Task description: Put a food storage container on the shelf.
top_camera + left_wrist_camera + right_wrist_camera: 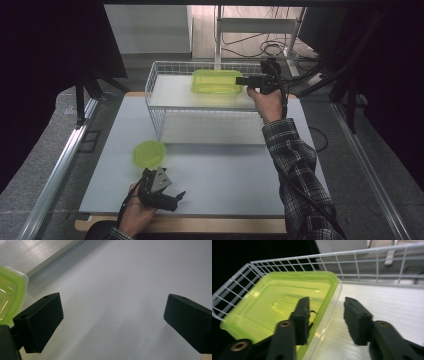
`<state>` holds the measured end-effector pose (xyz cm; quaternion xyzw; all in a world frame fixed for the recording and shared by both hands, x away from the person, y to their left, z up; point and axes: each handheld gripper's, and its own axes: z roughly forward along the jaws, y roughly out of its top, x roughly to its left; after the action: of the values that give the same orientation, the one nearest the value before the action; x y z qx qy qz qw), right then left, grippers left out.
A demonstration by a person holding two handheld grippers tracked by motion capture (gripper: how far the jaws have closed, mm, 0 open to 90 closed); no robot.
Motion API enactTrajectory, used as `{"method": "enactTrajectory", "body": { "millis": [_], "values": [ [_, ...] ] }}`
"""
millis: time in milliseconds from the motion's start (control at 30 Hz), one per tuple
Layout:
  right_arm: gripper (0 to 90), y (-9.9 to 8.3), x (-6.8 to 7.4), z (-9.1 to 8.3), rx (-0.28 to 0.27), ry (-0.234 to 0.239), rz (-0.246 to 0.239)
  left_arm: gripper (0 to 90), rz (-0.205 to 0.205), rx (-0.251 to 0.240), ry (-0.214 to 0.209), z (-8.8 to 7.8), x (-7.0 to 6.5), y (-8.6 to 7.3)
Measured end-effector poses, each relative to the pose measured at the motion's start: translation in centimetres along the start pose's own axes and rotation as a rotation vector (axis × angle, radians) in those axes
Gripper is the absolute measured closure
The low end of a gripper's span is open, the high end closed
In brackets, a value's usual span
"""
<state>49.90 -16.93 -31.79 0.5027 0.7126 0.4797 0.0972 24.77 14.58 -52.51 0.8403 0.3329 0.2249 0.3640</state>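
The fingers (359, 322) of the right gripper (245, 80) stand partly apart astride the near wall of the green container (217, 81) on the wire basket shelf (172, 95) — pads off it — so it should back straight out, while the left gripper (176, 196) waits wide open over the tabletop (225, 170) beside the round green lid (149, 153).

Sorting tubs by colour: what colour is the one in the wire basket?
Translucent lime green container; clearest in the right gripper view.
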Motion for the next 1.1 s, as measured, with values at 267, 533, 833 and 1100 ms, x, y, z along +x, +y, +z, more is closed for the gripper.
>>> {"method": "enactTrajectory", "body": {
  "millis": [267, 533, 833, 1100],
  "values": [
    [47.6, 0.1, 0.0, -0.1, -0.001, 0.009, -0.003, 2.2, -0.006, -0.005, 0.001, -0.1, 0.0, 0.0],
    [36.2, 0.2, 0.3, -1.2, -0.020, 0.064, -0.028, 3.5, -0.011, -0.015, -0.004, -0.4, 0.2, 0.1],
    [26.1, -0.3, 0.6, -2.2, -0.018, 0.096, -0.067, 5.1, -0.037, -0.023, -0.005, -0.5, 0.1, 0.1],
    [19.3, -1.2, 1.1, -3.2, -0.011, 0.099, -0.132, 7.2, -0.061, 0.002, -0.003, -0.7, 0.0, 0.4]
  ]
}}
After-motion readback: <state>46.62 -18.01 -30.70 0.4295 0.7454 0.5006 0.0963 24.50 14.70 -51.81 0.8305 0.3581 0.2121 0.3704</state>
